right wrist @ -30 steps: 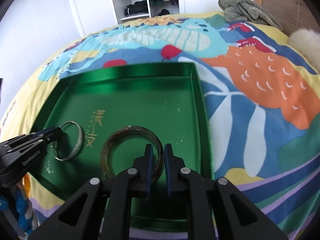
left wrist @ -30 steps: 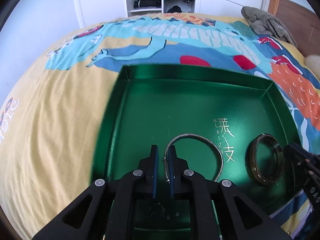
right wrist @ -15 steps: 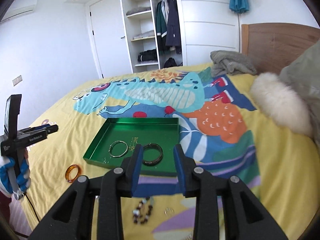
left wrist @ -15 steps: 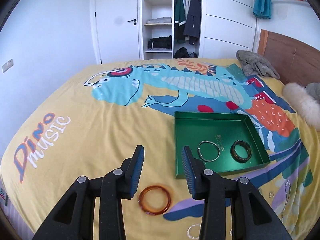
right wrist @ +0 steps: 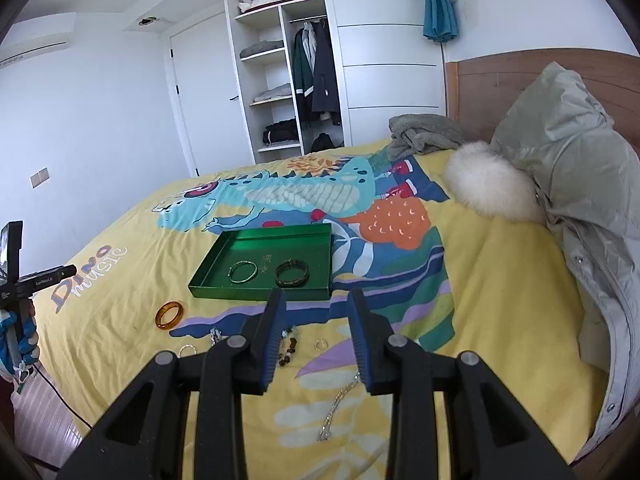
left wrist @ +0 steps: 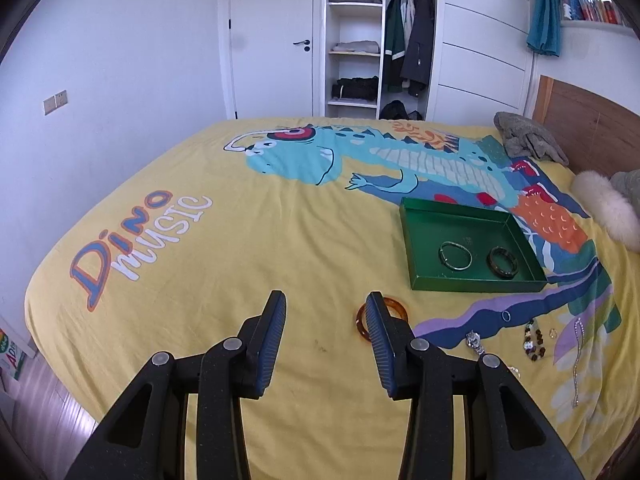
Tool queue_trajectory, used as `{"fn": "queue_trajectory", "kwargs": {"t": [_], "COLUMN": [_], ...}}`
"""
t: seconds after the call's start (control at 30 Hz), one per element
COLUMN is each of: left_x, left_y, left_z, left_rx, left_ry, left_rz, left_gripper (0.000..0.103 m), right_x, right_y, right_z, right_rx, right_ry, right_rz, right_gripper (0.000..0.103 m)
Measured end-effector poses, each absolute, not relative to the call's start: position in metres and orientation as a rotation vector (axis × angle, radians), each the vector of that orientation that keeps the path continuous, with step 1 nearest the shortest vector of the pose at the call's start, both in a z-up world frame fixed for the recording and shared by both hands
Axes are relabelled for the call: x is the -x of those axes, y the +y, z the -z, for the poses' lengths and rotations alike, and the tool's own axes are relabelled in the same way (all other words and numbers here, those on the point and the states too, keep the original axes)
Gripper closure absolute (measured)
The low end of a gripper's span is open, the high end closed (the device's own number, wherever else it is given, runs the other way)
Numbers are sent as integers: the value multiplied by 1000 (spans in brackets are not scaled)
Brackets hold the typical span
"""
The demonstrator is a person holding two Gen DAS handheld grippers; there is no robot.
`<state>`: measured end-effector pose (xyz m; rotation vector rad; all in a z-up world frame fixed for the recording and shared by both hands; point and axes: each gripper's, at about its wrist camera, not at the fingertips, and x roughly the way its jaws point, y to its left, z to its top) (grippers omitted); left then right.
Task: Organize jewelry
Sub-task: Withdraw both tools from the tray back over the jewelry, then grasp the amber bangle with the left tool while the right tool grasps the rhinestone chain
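Across the whole scene spreads a yellow bed cover printed with a blue dinosaur [left wrist: 312, 184], the soft surface on which everything lies. At about two o'clock in the left wrist view sits a shallow green rectangular metal tray [left wrist: 424, 248], seemingly the collecting place for the jewelry. Two bangles lie flat inside it, apart from each other: a thin silver bangle [left wrist: 455, 256] and, to its right, a dark thick bangle [left wrist: 502, 262].

Both tools hover above the bed with nothing held. The left gripper [left wrist: 326, 322] has its blue-padded fingers apart, having just been opening, nothing between them. The right gripper [right wrist: 316, 320] likewise has its fingers apart after just opening, and is empty.

Outside the tray, an amber translucent bangle [left wrist: 394, 305] lies on the cover just behind the left gripper's right finger, near the tray's front left corner; it looks the likely next pick. Smaller loose pieces wait at four o'clock: a brown beaded bracelet [left wrist: 534, 340], a sparkling silver chain [left wrist: 577, 360], a small silver clasp piece [left wrist: 473, 339] and a tiny thin ring [left wrist: 506, 316].
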<state>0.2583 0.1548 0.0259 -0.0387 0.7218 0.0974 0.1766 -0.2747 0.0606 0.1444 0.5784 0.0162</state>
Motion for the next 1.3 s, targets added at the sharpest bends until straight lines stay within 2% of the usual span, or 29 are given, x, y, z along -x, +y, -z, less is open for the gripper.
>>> {"fn": "queue_trajectory", "kwargs": {"t": [0.3,0.63,0.8,0.97,1.03,1.07,1.3], "left_x": [-263,-303,-328,-352,-360,-364,-388], "left_y": [158,159,151,140,138,138,141], "left_z": [24,88,105,121,128,131,148], "left_rx": [99,141,141,122,131,137,157], "left_ry": [790,897,916,930,938,942,971], "left_rz": [-65,-51,-28,-11,-6,-5,-26], "left_gripper": [62,62,62,54,51,51,50], "right_x": [-168,-223,-257,-291,-300,-304,-313], "right_y": [-295,-302,-307,-317,-323,-326,-335], "right_z": [-13,79,107,126,133,136,158], "right_rx": [-204,-261,-259,-236,-225,-224,-222], "right_ry": [664,833,869,888,898,903,935], "right_rz": [45,55,56,79,99,104,92], "right_gripper": [73,72,72,72,67,63,63]}}
